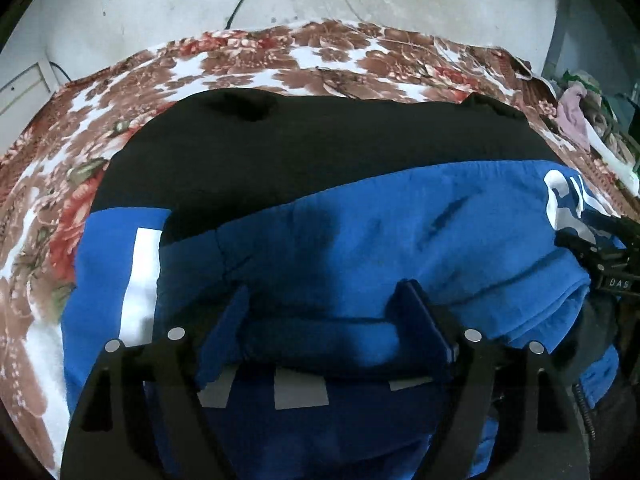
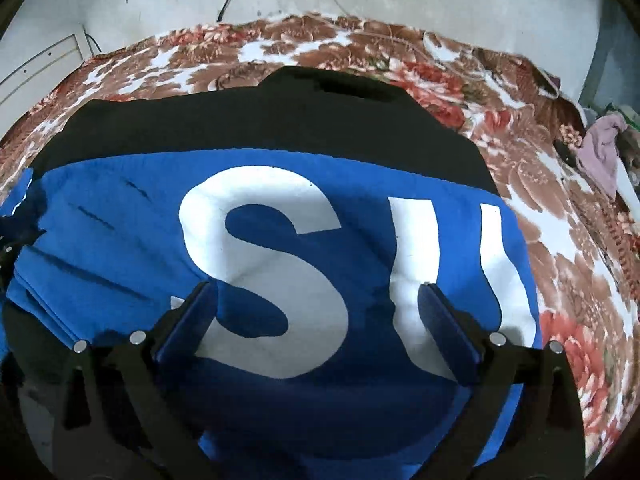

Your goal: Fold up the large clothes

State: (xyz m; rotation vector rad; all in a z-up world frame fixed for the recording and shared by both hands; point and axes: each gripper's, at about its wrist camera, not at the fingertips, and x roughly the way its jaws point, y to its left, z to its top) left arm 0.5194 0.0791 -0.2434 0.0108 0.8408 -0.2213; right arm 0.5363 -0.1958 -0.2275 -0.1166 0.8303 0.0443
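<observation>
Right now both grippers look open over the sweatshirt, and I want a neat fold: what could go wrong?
1. The left gripper hovers over a rumpled blue fold; closing there may grab several layers.
2. The black-and-blue sweatshirt could drag across the floral bedspread and bunch.

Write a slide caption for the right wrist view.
Open right claw hovers over a blue-and-black sweater with white letters on a floral bedspread.

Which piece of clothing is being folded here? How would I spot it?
Find the bed with the brown-and-red flowered cover. In its middle lies the black-and-blue garment, black at the far end and bright blue nearer. Huge white letters across the blue mark it out from the pale crumpled clothes at the bed's right edge.
</observation>
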